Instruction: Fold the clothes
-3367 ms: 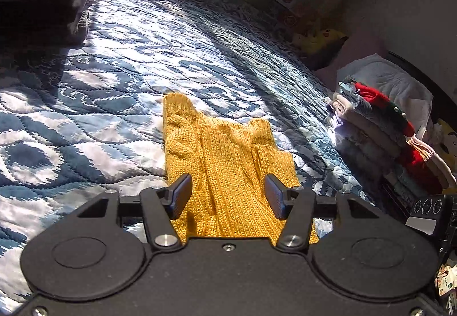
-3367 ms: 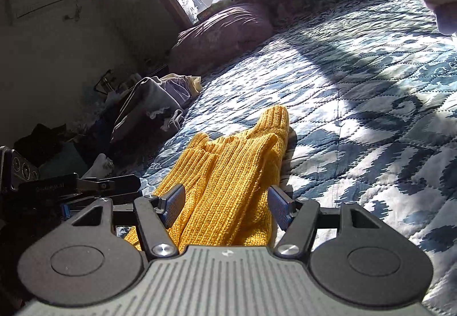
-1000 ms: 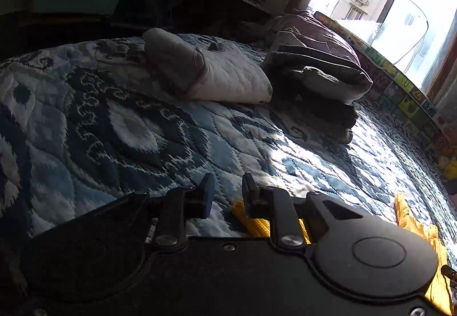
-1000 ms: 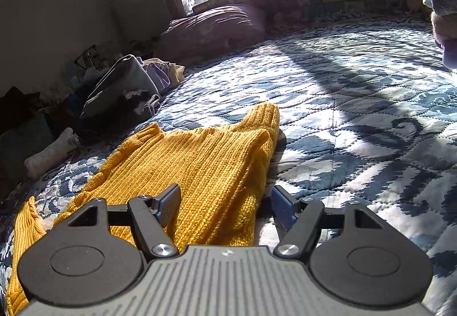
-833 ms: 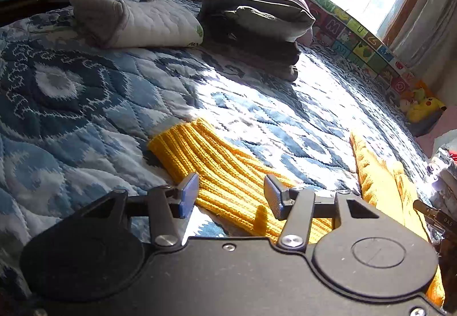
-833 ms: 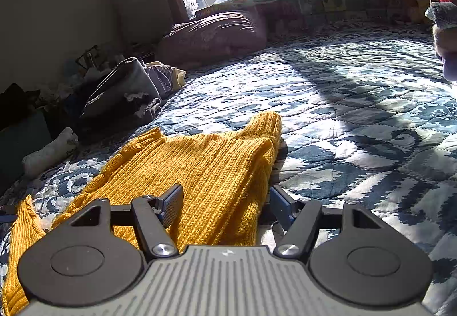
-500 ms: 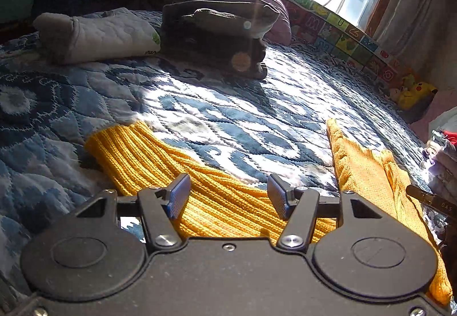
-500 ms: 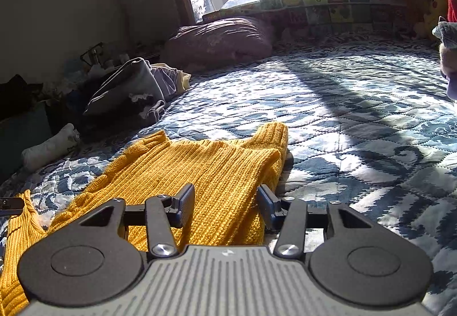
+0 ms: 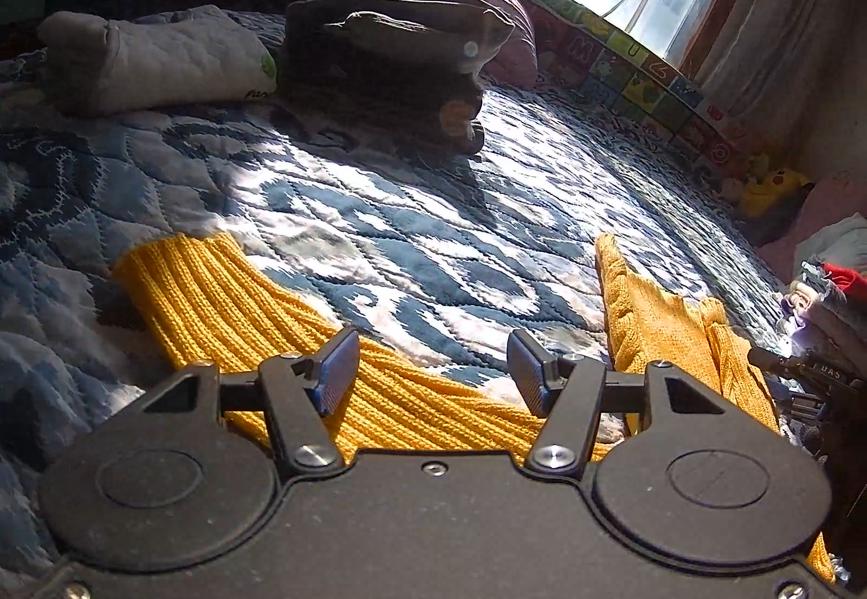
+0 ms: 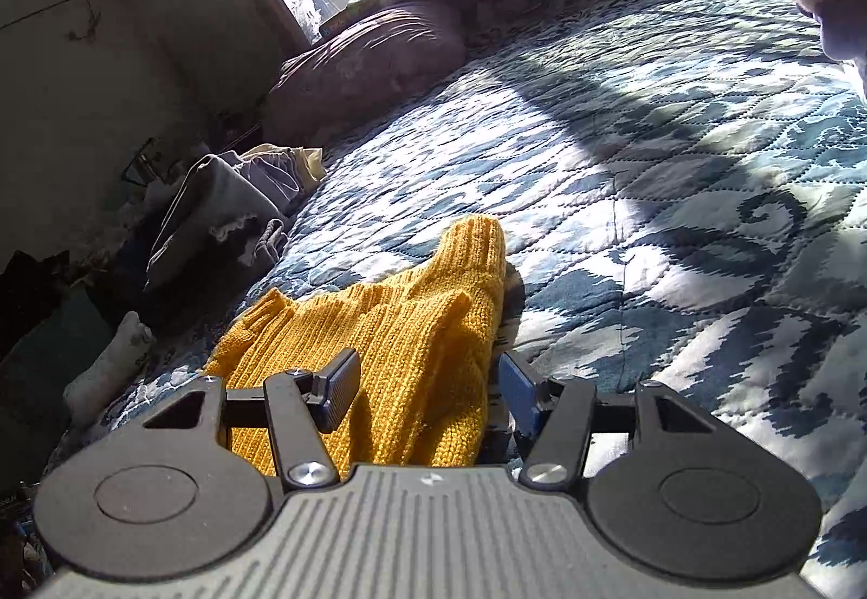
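Yellow knit sweater (image 9: 227, 306) lies spread on the blue patterned quilt (image 9: 433, 220) of the bed, one ribbed sleeve stretched out to the left, body bunched at right. Left gripper (image 9: 431, 374) held low and level over that sleeve, fingers (image 9: 338, 371) wide apart, gripping nothing; right gripper (image 10: 428, 385) pitched down over the sweater's folded edge, fingers spread on either side of the knit, not closed on it. Folded dark clothes (image 9: 395, 57) and a pillow (image 10: 368, 57) lie further up the bed.
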The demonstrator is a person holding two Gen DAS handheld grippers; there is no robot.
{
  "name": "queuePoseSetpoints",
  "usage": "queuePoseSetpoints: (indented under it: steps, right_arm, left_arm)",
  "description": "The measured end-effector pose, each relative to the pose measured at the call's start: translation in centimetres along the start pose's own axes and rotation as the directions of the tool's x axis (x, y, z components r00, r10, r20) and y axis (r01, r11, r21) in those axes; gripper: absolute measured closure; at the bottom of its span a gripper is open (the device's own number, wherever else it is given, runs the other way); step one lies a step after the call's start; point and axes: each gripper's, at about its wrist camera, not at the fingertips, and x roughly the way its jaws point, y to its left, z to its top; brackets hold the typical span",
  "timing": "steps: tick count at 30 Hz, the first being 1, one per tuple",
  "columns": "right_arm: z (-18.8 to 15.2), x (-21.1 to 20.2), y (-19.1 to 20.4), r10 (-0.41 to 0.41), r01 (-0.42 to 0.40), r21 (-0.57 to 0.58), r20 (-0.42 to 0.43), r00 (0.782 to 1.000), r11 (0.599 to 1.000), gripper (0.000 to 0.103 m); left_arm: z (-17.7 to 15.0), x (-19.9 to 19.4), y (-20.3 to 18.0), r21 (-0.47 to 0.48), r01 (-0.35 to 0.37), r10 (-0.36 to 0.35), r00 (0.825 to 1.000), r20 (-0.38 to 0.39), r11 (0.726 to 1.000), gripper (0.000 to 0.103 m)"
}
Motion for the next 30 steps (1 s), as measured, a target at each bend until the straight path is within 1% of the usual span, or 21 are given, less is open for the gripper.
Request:
queuePoseSetpoints:
  steps: [4, 5, 6, 8, 9, 11, 12, 13, 14, 15, 16, 17, 21, 23, 26, 30]
  right_arm:
    - [0.6, 0.5, 1.3, 0.011, -0.011, -0.1, 0.007, 1.0, 0.995, 0.045]
    - [0.9, 0.9, 1.5, 0.018, -0.018, -0.117, 0.0, 1.0, 0.993, 0.045]
    - [1.2, 1.3, 1.4, 0.02, -0.022, -0.104, -0.014, 1.0, 0.994, 0.045]
    - [1.7, 2.3, 0.6, 0.021, -0.022, -0.026, -0.051, 0.998, 0.999, 0.046]
    - [1.9, 2.6, 0.0, 0.036, -0.034, 0.023, -0.059, 0.998, 0.999, 0.046]
    - [2.0, 2.6, -1.5, 0.086, -0.077, 0.149, -0.059, 0.995, 0.986, 0.046]
    - [2.1, 2.6, -2.0, 0.104, -0.09, 0.188, -0.062, 0.993, 0.978, 0.048]
    - [2.1, 2.5, -2.3, 0.115, -0.099, 0.215, -0.065, 0.991, 0.972, 0.061]
    - [2.1, 2.4, -2.6, 0.127, -0.107, 0.241, -0.069, 0.99, 0.965, 0.068]
    - [2.2, 2.3, -3.0, 0.139, -0.115, 0.267, -0.072, 0.988, 0.957, 0.081]
    - [2.2, 2.2, -3.3, 0.15, -0.122, 0.292, -0.075, 0.986, 0.948, 0.091]
    - [2.2, 1.9, -3.4, 0.152, -0.124, 0.306, -0.071, 0.986, 0.944, 0.092]
    - [2.8, -1.0, -3.0, 0.105, -0.098, 0.295, -0.007, 0.994, 0.95, 0.093]
    - [3.5, -3.3, -2.8, 0.076, -0.083, 0.28, 0.033, 0.997, 0.957, 0.093]
    - [4.3, -6.9, -2.3, 0.037, -0.058, 0.254, 0.086, 0.996, 0.965, 0.093]
    - [4.9, -11.6, -2.8, -0.018, -0.015, 0.245, 0.133, 0.991, 0.969, 0.093]
  left_arm:
    - [0.1, 0.2, 0.2, -0.02, 0.014, -0.014, 1.0, -0.004, 1.0, 0.044]
    - [0.2, 0.3, 0.2, -0.023, 0.019, -0.02, 1.0, -0.006, 1.0, 0.044]
    - [0.2, 0.4, 0.1, -0.026, 0.026, -0.026, 1.0, -0.007, 0.999, 0.044]
    - [0.4, 0.5, 0.1, -0.032, 0.04, -0.04, 0.999, -0.007, 0.999, 0.044]
    - [0.4, 0.6, 0.0, -0.035, 0.044, -0.044, 0.999, -0.007, 0.998, 0.044]
    - [0.3, 0.7, 0.0, -0.039, 0.047, -0.047, 0.999, -0.012, 0.998, 0.044]
    - [0.3, 0.8, 0.0, -0.041, 0.05, -0.051, 0.999, -0.013, 0.998, 0.044]
    - [0.4, 0.8, -0.1, -0.043, 0.056, -0.057, 0.998, -0.014, 0.997, 0.045]
    - [0.4, 0.8, -0.1, -0.045, 0.064, -0.065, 0.998, -0.016, 0.997, 0.045]
    - [0.4, 0.8, -0.1, -0.046, 0.069, -0.07, 0.997, -0.016, 0.997, 0.045]
    - [0.4, 0.8, -0.2, -0.051, 0.075, -0.076, 0.997, -0.016, 0.996, 0.044]
    - [0.5, 0.8, -0.2, -0.056, 0.081, -0.082, 0.996, -0.017, 0.995, 0.044]
    - [0.5, 0.6, -0.4, -0.071, 0.097, -0.098, 0.995, -0.013, 0.993, 0.045]
    - [0.5, 0.5, -0.3, -0.086, 0.102, -0.103, 0.995, -0.012, 0.991, 0.045]
    - [0.5, 0.3, -0.5, -0.098, 0.115, -0.116, 0.993, -0.008, 0.989, 0.044]
    - [0.4, 0.3, -0.8, -0.107, 0.13, -0.131, 0.991, -0.003, 0.986, 0.044]
